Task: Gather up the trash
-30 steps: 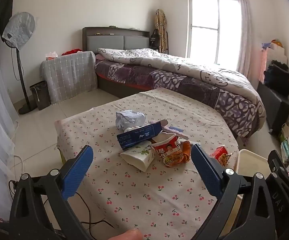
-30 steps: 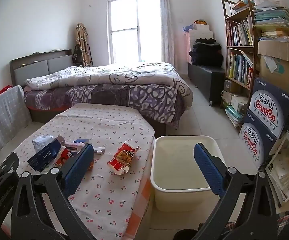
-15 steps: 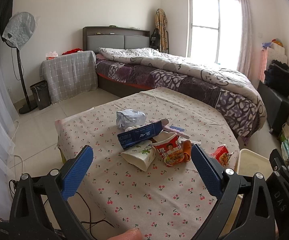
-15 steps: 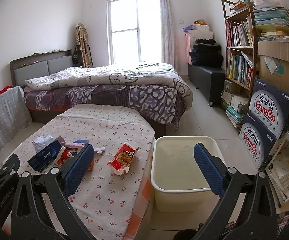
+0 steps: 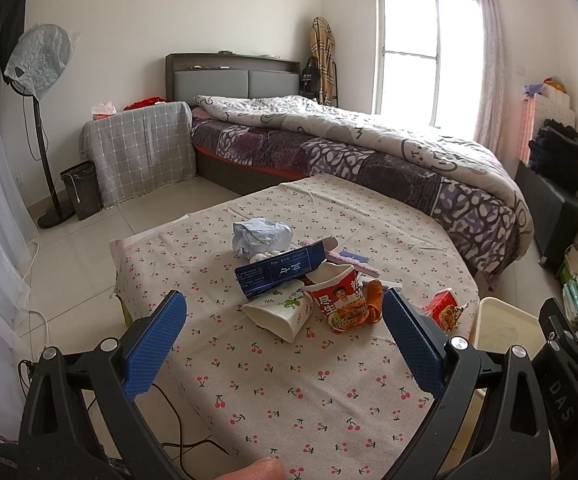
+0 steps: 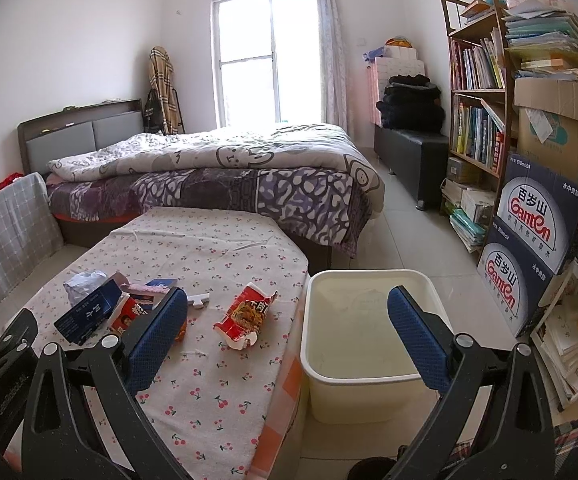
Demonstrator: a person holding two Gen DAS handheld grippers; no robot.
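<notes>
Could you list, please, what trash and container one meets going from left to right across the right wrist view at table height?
Crumpled plastic bag → blue carton → white plastic piece → crushed red noodle cup → cream bin standing beside the table.

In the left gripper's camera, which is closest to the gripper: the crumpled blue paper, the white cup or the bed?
1. White cup, tipped over, nearest on the table.
2. Crumpled blue paper, behind the pile.
3. Bed, beyond the table.
</notes>
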